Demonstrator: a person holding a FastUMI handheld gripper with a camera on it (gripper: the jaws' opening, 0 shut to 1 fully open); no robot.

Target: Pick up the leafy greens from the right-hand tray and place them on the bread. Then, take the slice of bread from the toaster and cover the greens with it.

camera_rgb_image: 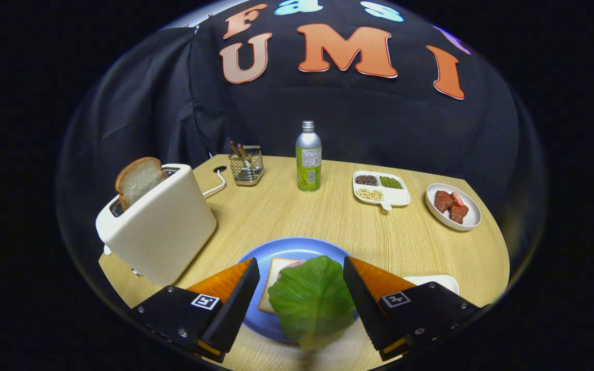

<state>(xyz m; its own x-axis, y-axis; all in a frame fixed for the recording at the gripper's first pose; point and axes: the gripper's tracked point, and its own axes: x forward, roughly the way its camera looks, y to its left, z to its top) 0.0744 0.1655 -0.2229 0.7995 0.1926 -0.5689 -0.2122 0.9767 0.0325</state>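
A green leaf (311,301) lies over a bread slice (275,281) on the blue plate (297,246), and its near edge hangs past the plate's rim. A bit of pink filling peeks out at the leaf's far edge. My gripper (300,260) stands open around the leaf: the right finger is at the leaf's edge, while the left finger is apart from it with bread showing in the gap. Left of the plate stands a white toaster (165,232) with a bread slice (139,179) sticking up out of its slot.
Beyond the plate stand a silver-and-green bottle (308,157) and a wire holder (246,166). A divided dish of beans (381,188) and a plate of meat pieces (453,207) sit at the far right. A white tray's corner (437,281) shows behind the right finger.
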